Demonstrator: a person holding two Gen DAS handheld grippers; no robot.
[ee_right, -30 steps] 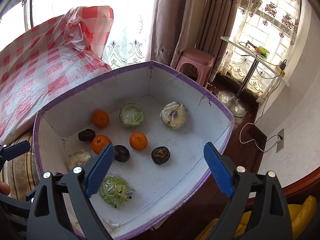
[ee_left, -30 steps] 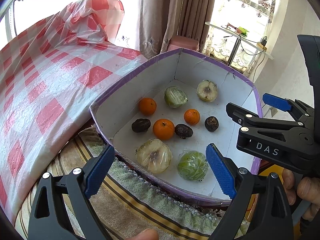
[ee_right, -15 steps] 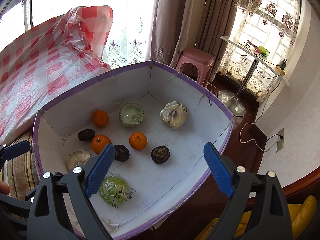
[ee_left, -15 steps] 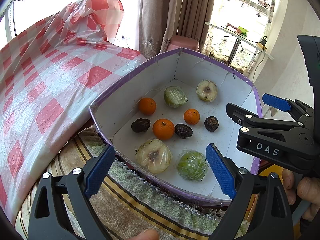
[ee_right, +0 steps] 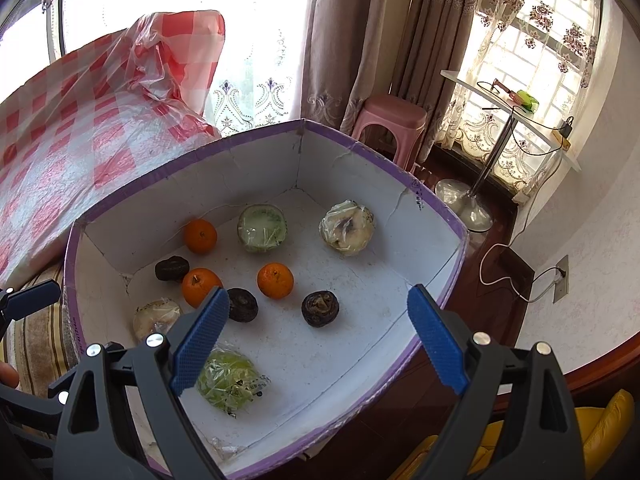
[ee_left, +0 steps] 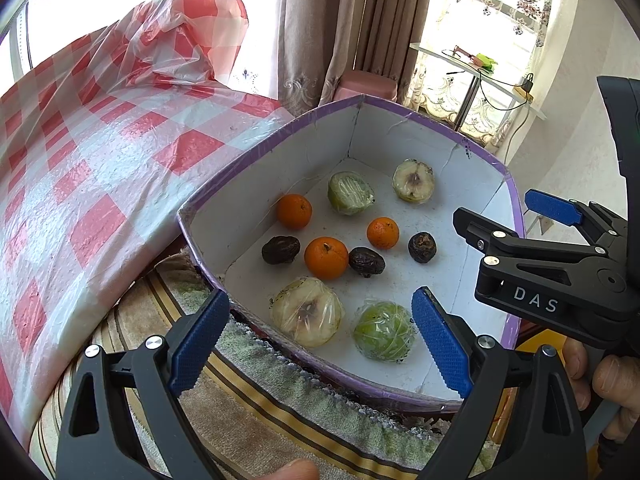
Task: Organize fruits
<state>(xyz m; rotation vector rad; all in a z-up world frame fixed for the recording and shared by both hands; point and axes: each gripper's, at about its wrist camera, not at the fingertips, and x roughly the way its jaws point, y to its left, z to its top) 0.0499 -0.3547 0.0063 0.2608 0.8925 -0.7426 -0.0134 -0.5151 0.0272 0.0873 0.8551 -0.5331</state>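
Inside the white, purple-rimmed box (ee_left: 404, 116), ten fruits lie scattered and apart: three oranges, three dark wrinkled fruits and four halves wrapped in cling film. The left gripper (ee_left: 320, 344) hovers over the near rim with its jaws wide and empty; the right gripper (ee_right: 318, 338) hangs over the box's right side, equally wide and empty. The near orange (ee_left: 326, 258) looks firm and light, best taken across its middle. The wrapped pale half (ee_left: 307, 312) probably feels soft and slippery, so a gentle squeeze on its rounded sides suits it.

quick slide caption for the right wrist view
Open right gripper hovers over a purple-rimmed box of oranges, dark fruits and wrapped fruit halves.
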